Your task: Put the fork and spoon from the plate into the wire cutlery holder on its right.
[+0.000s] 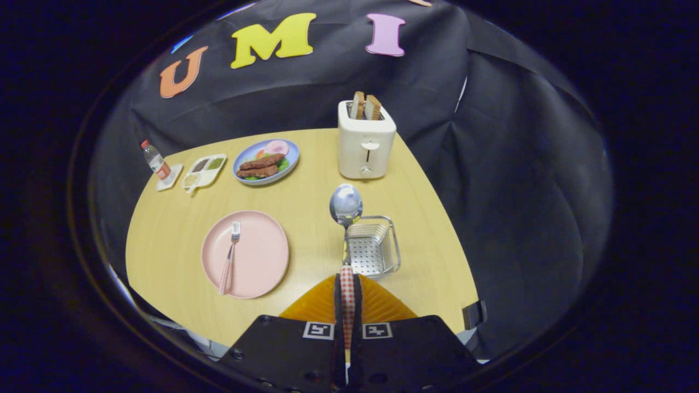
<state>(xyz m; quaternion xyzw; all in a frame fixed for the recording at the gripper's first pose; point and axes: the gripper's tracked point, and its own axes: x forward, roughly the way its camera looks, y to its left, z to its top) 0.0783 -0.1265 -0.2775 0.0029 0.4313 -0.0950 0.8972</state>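
My gripper (pixel 347 289) is shut on the spoon (pixel 345 218), pinching its red-checked handle between both orange fingers. The spoon's shiny bowl points forward and stands above the left rim of the wire cutlery holder (pixel 373 249), which sits on the wooden table just ahead of the fingers and slightly to their right. The pink plate (pixel 262 256) lies to the left of the holder. On the plate rests the fork (pixel 230 257), red-checked handle toward me, tines pointing away.
Beyond the holder stands a cream toaster (pixel 366 143) with two bread slices. A blue plate of food (pixel 266 161), a small divided dish (pixel 204 170) and a bottle (pixel 155 160) line the table's far left. The table edge (pixel 437 218) falls off right of the holder.
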